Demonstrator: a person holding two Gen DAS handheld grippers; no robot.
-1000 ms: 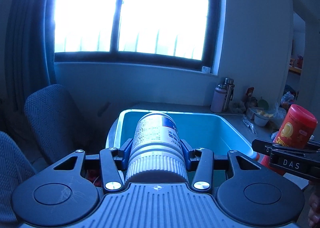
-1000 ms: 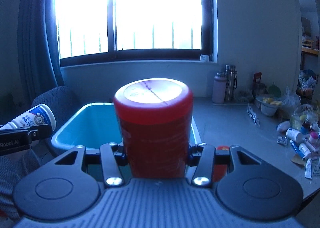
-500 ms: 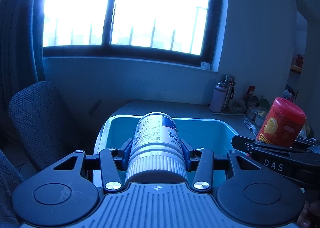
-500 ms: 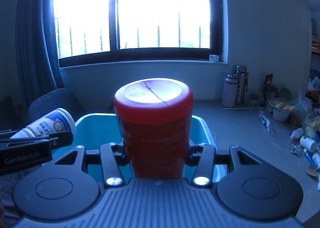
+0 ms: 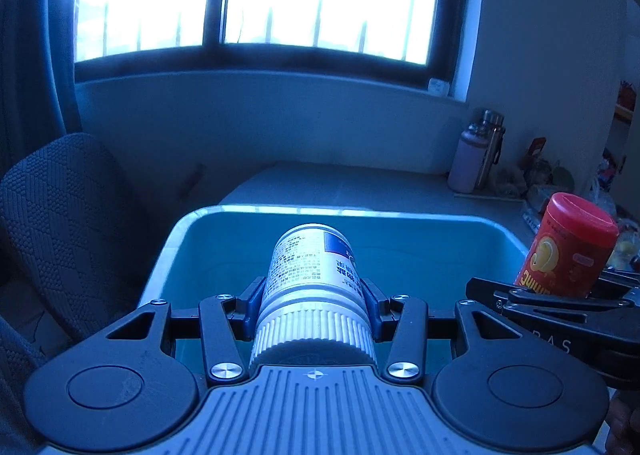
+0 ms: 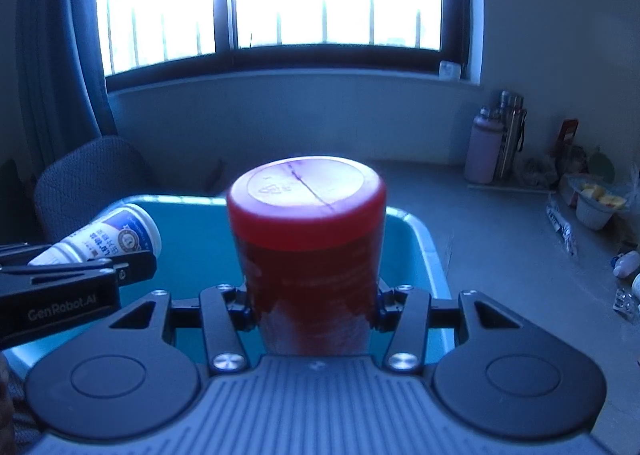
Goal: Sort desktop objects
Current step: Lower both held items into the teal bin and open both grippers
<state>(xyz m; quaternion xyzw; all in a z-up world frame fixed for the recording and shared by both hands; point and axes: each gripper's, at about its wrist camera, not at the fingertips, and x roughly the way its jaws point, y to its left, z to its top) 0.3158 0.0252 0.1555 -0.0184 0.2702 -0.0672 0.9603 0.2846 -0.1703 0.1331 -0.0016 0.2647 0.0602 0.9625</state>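
Observation:
My left gripper (image 5: 313, 297) is shut on a white medicine bottle (image 5: 312, 275) with a ribbed cap, held base-forward over the teal bin (image 5: 400, 215). My right gripper (image 6: 314, 305) is shut on a red canister (image 6: 308, 239), held over the same bin (image 6: 420, 235). The red canister also shows at the right of the left wrist view (image 5: 568, 247). The white bottle also shows at the left of the right wrist view (image 6: 104, 235). The two grippers are side by side above the bin.
A grey chair (image 5: 60, 223) stands left of the bin. Two flasks (image 6: 496, 143) stand at the back of the grey counter. A white bowl (image 6: 596, 207), small bottles and packets (image 6: 628, 267) lie at the right. A window wall is behind.
Both grippers have moved forward and lower over the bin, still holding their objects. The two grippers have come closer together.

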